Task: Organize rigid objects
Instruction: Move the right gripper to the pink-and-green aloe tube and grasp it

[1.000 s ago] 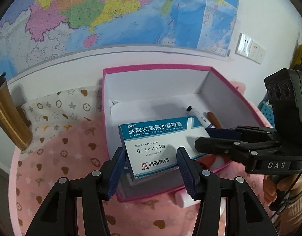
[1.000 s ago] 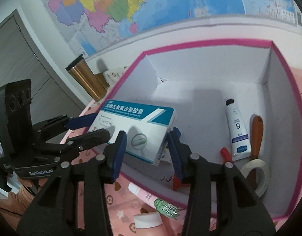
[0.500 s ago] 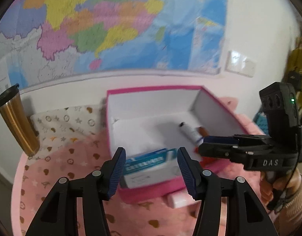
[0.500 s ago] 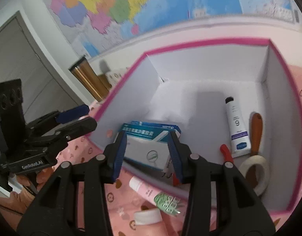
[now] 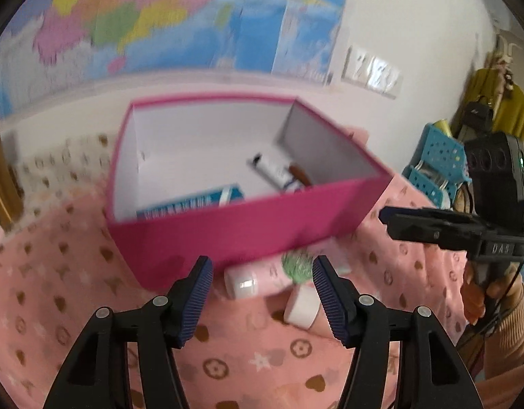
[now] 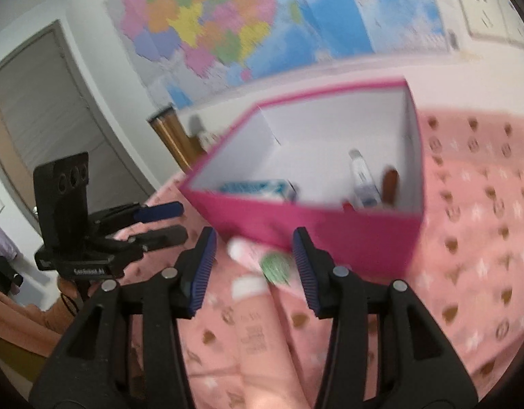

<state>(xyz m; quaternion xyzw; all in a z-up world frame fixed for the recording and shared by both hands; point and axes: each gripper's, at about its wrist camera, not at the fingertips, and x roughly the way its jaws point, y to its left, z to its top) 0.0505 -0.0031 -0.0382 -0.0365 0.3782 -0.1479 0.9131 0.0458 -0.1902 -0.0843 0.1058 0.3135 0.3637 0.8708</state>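
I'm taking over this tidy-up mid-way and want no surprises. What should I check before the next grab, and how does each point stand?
1. Medicine carton down inside the pink box: ok.
2. Left gripper empty: ok, jaws opening, pads touch nothing.
3. Right gripper empty: ok, jaws opening, nothing pressed.
4. Items left outside the box: not ok, a pink tube and a small white container lie on the cloth in front of it.
5. Room left in the box: ok, bare floor between the carton and the white tube.
6. Sharp view of the targets: not ok, both views blurred.
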